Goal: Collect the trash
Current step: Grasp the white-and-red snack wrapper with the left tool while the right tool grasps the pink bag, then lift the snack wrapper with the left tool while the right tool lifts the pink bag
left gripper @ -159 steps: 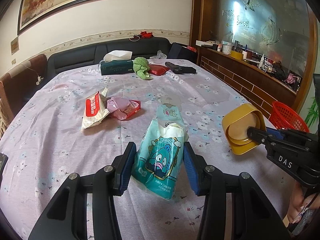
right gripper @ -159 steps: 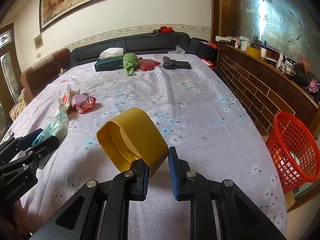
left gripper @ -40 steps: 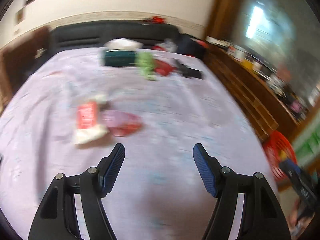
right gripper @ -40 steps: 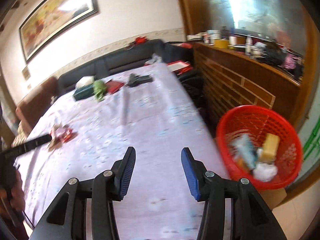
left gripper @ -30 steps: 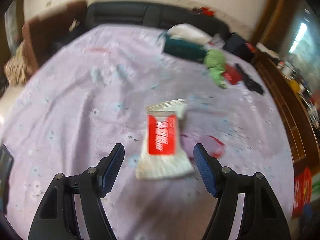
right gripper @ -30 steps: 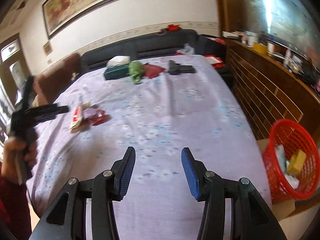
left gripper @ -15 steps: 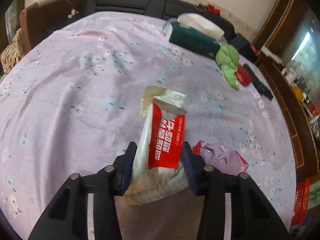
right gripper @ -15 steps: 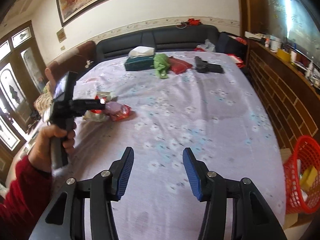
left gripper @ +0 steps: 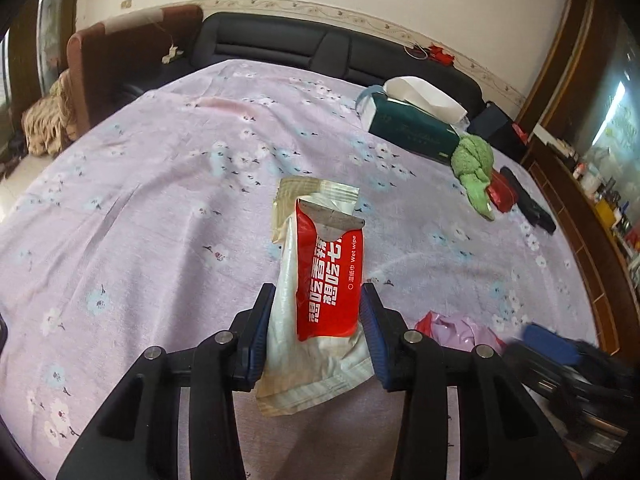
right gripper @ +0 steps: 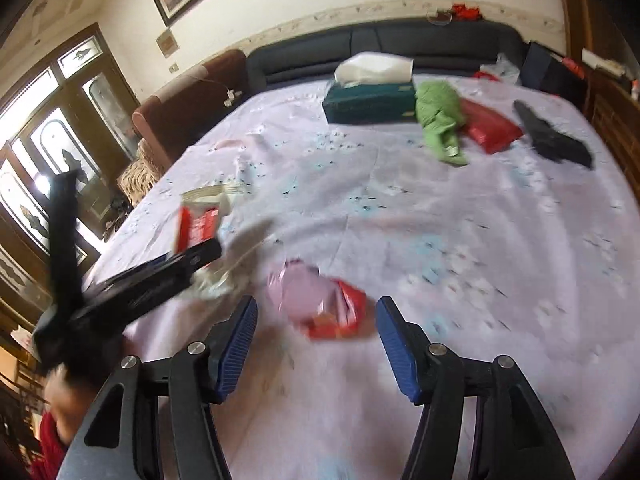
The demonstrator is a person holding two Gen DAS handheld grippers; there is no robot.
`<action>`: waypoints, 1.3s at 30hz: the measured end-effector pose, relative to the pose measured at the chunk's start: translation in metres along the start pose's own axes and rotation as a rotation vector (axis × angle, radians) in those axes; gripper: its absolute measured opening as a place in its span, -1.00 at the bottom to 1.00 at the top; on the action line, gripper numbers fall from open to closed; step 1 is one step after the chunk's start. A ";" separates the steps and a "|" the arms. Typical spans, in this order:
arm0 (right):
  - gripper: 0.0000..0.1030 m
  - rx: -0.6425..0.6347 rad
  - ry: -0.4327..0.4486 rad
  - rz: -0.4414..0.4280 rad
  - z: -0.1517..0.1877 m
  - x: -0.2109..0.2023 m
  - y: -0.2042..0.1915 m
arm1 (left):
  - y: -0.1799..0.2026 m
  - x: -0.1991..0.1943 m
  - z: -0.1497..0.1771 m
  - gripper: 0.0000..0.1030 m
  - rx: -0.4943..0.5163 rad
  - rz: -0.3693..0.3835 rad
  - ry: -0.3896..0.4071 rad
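My left gripper (left gripper: 316, 316) is shut on a red and white wet wipe packet (left gripper: 324, 280), held just above the lilac flowered tablecloth (left gripper: 160, 200). The packet (right gripper: 200, 220) and the left gripper (right gripper: 176, 264) also show at the left of the right wrist view. My right gripper (right gripper: 316, 332) is open, its blue pads on either side of a crumpled pink and red wrapper (right gripper: 316, 304) lying on the cloth. The same wrapper (left gripper: 460, 328) shows at the lower right of the left wrist view, with the right gripper (left gripper: 560, 352) blurred beside it.
At the far end of the table lie a dark green tissue box (right gripper: 368, 100), a green cloth (right gripper: 440, 120), a red pouch (right gripper: 492, 128) and a black object (right gripper: 552, 140). A dark sofa (left gripper: 304, 48) runs behind the table. A wooden counter (left gripper: 592, 208) stands on the right.
My left gripper has lifted the wet wipe packet slightly and tilted up. My right gripper has swung left and down to the pink and red wrapper.
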State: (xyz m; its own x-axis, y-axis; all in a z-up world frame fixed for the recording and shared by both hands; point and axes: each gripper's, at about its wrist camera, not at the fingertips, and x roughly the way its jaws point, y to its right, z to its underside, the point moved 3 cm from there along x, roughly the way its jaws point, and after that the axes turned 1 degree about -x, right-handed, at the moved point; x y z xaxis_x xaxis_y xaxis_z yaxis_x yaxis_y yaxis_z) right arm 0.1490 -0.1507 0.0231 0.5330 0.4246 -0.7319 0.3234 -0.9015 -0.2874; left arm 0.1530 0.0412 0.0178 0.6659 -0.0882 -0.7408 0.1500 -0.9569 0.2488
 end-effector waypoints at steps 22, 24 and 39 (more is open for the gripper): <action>-0.20 0.037 0.242 0.337 0.039 -0.062 0.023 | 0.067 -0.021 0.026 -0.22 0.242 0.059 0.076; -0.20 0.064 0.289 0.327 0.041 -0.066 0.031 | 0.074 -0.021 0.030 -0.22 0.274 0.063 0.083; -0.20 0.085 0.281 0.264 0.046 -0.063 0.046 | 0.088 -0.019 0.038 -0.22 0.340 0.019 0.107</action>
State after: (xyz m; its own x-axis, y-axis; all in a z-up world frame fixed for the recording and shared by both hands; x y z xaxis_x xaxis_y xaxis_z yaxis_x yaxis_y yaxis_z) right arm 0.0942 -0.2230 0.0269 0.7860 0.1731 -0.5935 0.0872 -0.9815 -0.1707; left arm 0.1261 -0.0516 0.0302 0.7416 -0.0949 -0.6641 -0.1029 -0.9943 0.0271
